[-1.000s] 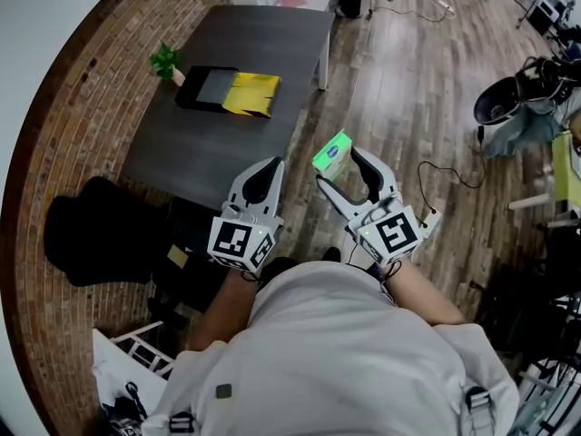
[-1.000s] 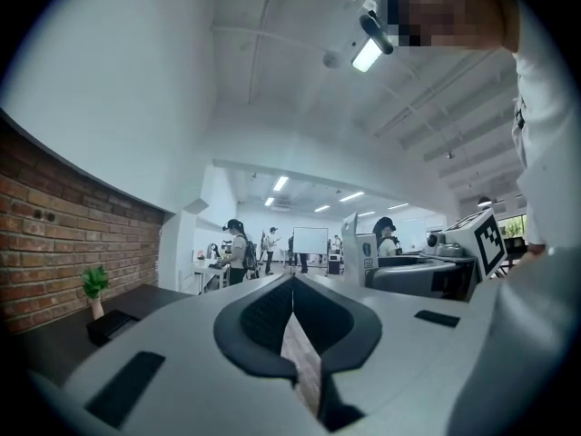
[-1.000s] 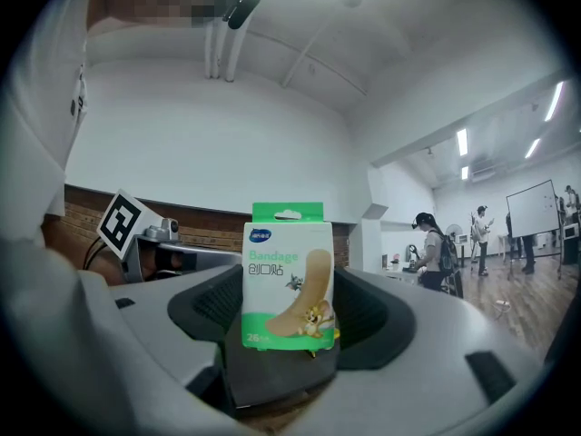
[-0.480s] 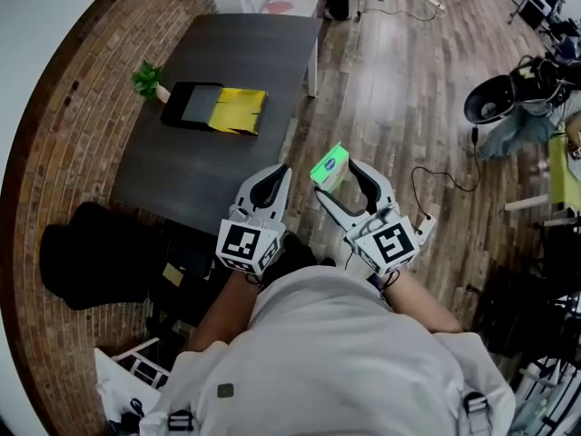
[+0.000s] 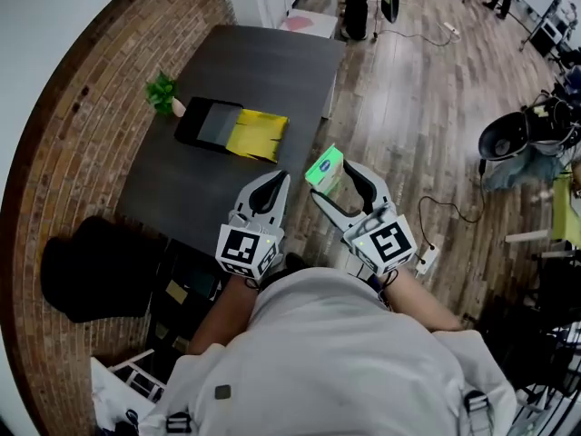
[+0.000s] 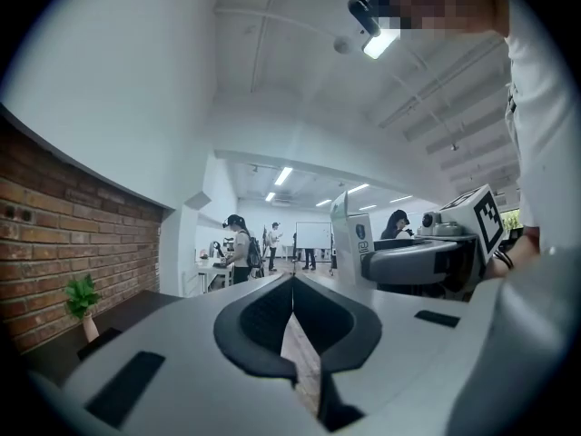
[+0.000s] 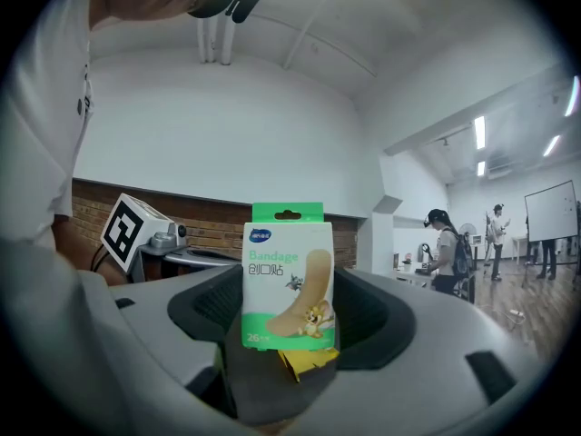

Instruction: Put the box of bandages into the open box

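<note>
The box of bandages point(image 7: 289, 275) is held upright between the jaws of the right gripper point(image 5: 334, 178). Its green and white front reads "Bandage" above a line of Chinese characters. It also shows "26" at the lower left and a cartoon cat and mouse on a drawn plaster. In the head view, the box of bandages point(image 5: 325, 166) hangs over the wooden floor point(image 5: 408, 107), just off the right edge of the one dark table point(image 5: 263, 71).

One open box point(image 5: 222, 125) lies near the table's left edge. It is black with a yellow flap folded out toward the table's middle. The far end and near end of the table are bare.

The left gripper point(image 5: 272, 178) hangs over the near right edge, its jaws pressed together on nothing.

One small green plant point(image 5: 162, 89) stands just beside the open box, at the left edge.
</note>
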Demonstrator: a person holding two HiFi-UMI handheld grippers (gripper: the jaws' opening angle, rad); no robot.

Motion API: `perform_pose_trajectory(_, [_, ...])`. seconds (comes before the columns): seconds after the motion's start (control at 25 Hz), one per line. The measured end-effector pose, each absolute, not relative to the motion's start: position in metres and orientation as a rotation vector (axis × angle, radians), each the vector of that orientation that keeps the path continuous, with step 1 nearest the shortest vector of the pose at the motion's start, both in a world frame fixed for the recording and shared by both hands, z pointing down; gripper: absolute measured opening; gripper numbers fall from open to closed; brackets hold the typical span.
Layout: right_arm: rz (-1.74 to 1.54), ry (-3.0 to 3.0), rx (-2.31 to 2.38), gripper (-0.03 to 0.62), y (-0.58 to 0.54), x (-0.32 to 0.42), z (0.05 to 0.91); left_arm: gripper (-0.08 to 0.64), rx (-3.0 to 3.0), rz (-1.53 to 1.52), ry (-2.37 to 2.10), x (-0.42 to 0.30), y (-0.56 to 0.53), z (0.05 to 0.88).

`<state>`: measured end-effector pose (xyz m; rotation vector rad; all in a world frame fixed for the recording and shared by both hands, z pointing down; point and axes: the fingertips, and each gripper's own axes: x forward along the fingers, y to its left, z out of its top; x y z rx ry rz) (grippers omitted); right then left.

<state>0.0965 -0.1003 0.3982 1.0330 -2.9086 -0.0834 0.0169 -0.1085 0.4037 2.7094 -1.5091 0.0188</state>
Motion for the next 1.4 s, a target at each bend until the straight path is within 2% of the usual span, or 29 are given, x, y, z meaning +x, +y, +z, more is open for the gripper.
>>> perform_pose_trajectory(0.28, [-0.090,-2.940,0.861,0.308,-0.137,0.021,0.393,0.018,2.649,-0.005,-1.652,-0.055,-0.131,0.391])
perform_pose_trajectory(0.88, [-0.105,-2.994,0.286,0.308,-0.172,-0.092,0.412,0.018,2.292,-0.018,-2.012,-0.153,-0.137,0.412])
perform_pose_trajectory(1.4, [-0.087,-2.914,-0.126,0.308,-0.296,-0.145,0.443,0.018,1.962,-0.021,-2.243,-0.194,-0.237,0.443])
